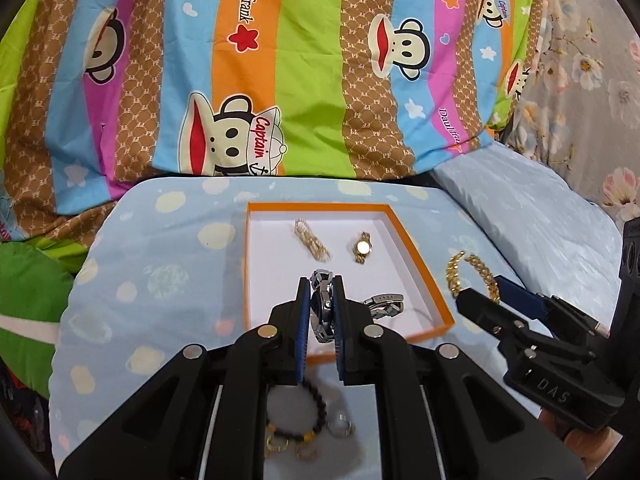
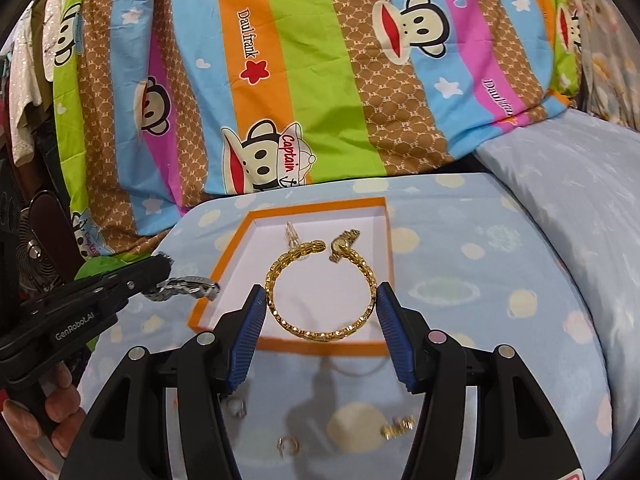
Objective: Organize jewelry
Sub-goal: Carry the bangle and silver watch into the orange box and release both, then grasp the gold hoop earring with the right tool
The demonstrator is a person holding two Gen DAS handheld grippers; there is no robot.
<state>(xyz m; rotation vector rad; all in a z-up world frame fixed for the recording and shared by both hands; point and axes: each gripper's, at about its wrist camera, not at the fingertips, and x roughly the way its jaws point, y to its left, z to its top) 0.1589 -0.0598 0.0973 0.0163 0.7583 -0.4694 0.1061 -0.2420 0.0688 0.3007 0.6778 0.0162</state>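
An orange-rimmed white box sits on a pale blue spotted cushion. In it lie a gold chain and a small gold watch. My left gripper is shut on a silver watch, held over the box's near part; its band hangs to the right. The silver watch also shows in the right wrist view. My right gripper is shut on a gold chain bracelet, held above the box's near edge; it also shows in the left wrist view.
Loose on the cushion near me lie a dark bead bracelet, a silver ring and small gold rings. A striped cartoon-monkey blanket rises behind. A pale blue pillow lies right.
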